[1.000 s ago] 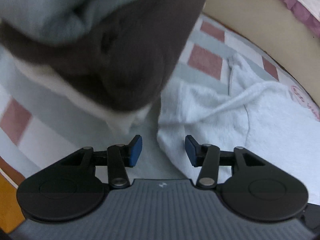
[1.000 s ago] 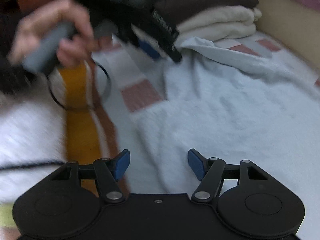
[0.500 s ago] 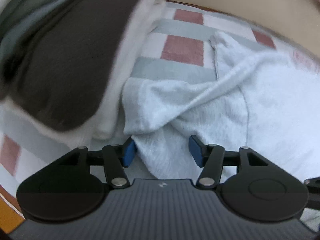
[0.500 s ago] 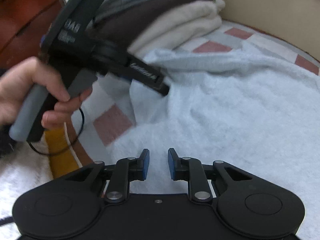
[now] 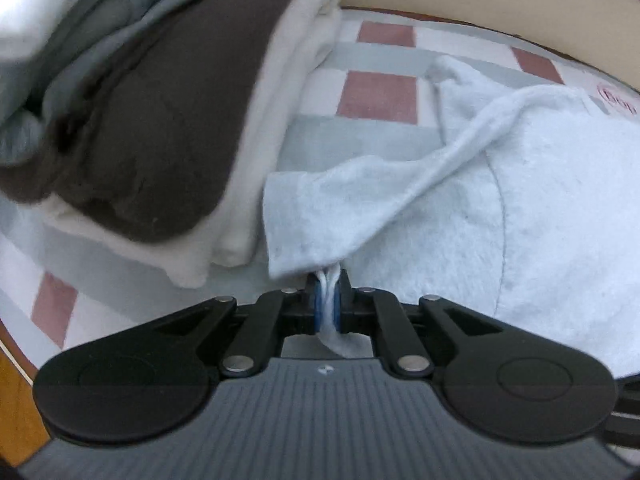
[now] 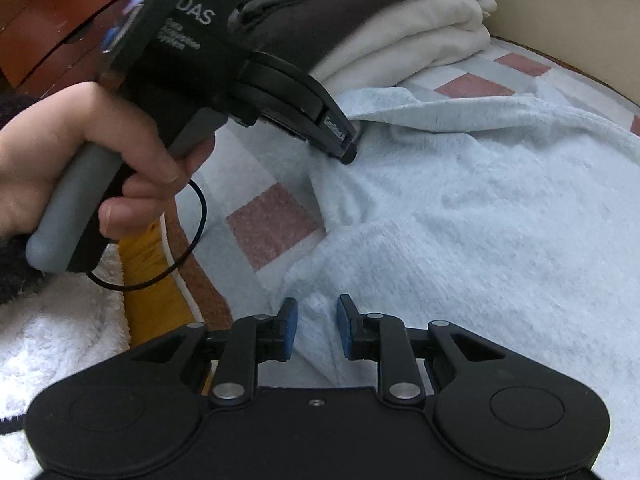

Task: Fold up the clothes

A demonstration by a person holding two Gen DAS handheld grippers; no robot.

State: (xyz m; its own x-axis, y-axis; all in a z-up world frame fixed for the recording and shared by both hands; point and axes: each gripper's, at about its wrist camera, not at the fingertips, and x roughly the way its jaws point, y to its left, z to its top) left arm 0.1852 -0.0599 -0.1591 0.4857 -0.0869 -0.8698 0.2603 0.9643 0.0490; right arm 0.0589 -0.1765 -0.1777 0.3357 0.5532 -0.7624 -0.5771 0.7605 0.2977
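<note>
The pale blue fleece garment point(image 6: 480, 220) lies spread on a checked bedcover point(image 5: 376, 92), just beside a stack of folded clothes point(image 5: 160, 120). The left gripper point(image 5: 328, 300) is closing, its blue pads pinching a bunched corner of the garment beside the stack, with a hand point(image 6: 80, 168) around its grey handle. The right gripper point(image 6: 317, 326) hangs over the garment's near edge with its jaws partly apart; fabric lies between them, but whether the pads press on it I cannot tell.

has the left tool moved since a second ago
Yes. The left tool has slid right, away from the folded stack, and is closing on the pale blue garment's edge.
</note>
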